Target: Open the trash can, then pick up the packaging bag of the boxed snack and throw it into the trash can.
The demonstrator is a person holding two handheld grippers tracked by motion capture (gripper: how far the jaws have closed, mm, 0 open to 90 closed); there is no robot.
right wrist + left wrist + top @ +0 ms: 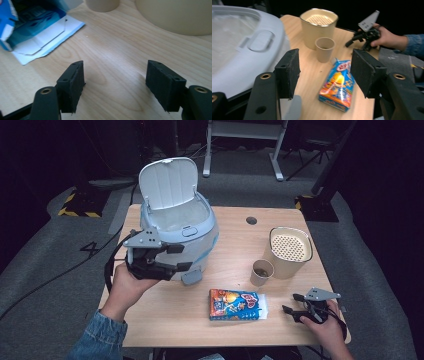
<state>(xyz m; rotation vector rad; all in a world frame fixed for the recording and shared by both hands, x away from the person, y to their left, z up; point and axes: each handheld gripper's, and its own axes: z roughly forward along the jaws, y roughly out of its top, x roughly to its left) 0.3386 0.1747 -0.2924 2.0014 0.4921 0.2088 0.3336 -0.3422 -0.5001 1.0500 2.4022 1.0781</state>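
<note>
partly cut off: carton, its flap open.

Dark lab: lone table, floor cables

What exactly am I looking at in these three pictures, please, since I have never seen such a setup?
A person sits at a wooden table with a hand-held gripper in each hand. The high view looks down from above; the other two look along each gripper's own black jaws. The left hand-held gripper is beside a white appliance with its lid up; the right hand-held gripper rests near the table's edge. Both stand open and hold nothing. Also on the table are a colourful carton with an opened end, a paper cup and a beige container with a perforated top.
</note>
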